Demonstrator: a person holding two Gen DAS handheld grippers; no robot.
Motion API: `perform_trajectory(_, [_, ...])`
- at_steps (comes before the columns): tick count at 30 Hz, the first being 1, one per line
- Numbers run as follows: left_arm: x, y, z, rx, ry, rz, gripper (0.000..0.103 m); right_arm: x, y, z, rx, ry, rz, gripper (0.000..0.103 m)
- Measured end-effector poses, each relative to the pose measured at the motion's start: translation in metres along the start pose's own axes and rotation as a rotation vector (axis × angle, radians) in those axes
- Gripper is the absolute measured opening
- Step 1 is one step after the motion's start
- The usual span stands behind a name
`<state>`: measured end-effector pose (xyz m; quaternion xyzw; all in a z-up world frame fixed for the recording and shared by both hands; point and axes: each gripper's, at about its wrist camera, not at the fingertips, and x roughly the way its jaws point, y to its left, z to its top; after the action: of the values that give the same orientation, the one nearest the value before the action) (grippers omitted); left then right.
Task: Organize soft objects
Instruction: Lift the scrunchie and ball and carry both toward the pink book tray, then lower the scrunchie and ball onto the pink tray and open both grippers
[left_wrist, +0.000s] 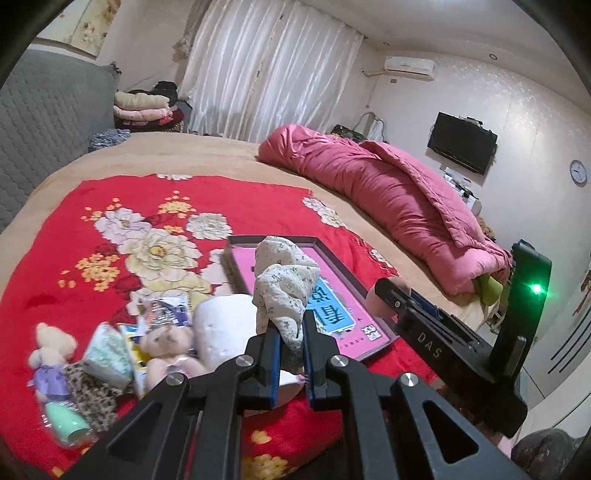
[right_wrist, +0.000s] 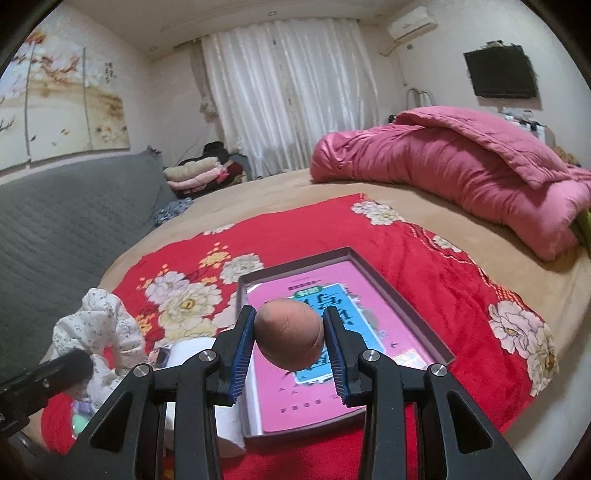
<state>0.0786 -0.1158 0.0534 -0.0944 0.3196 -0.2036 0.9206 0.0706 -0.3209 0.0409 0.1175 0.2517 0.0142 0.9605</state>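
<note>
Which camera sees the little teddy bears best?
The left wrist view: both teddy bears lie in plain sight on the red blanket. The right wrist view shows neither; the left gripper and its floral cloth cover that corner.

Soft, even indoor light, brightest at the white curtain (left_wrist: 273, 70) far beyond the jaws. Strong fisheye bending and dark vignette at the corners (both views). Items left of the jaws look slightly smeared.

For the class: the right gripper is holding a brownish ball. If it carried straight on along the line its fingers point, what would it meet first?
Most likely the shallow tray on the red floral blanket, landing on the pink booklet inside it. The right gripper tilts downward with the ball over that tray; depth is hard to judge through the fisheye.
</note>
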Motion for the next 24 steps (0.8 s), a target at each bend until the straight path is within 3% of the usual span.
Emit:
perform_trajectory(14, [0.075, -0.035, 0.011, 0.037, 0.104, -0.062, 0.01, 0.006, -0.045, 0.001, 0.057, -0.023, -0.132, 0.039])
perform_trajectory(18, [0.1, -0.039, 0.009, 0.021, 0.122, -0.109, 0.01, 0.009, -0.059, 0.001, 0.084, -0.022, -0.158, 0.039])
perform_trajectory(24, [0.143, -0.035, 0.0, 0.014, 0.209, -0.072, 0.01, 0.014, -0.069, 0.0, 0.09, -0.017, -0.17, 0.039])
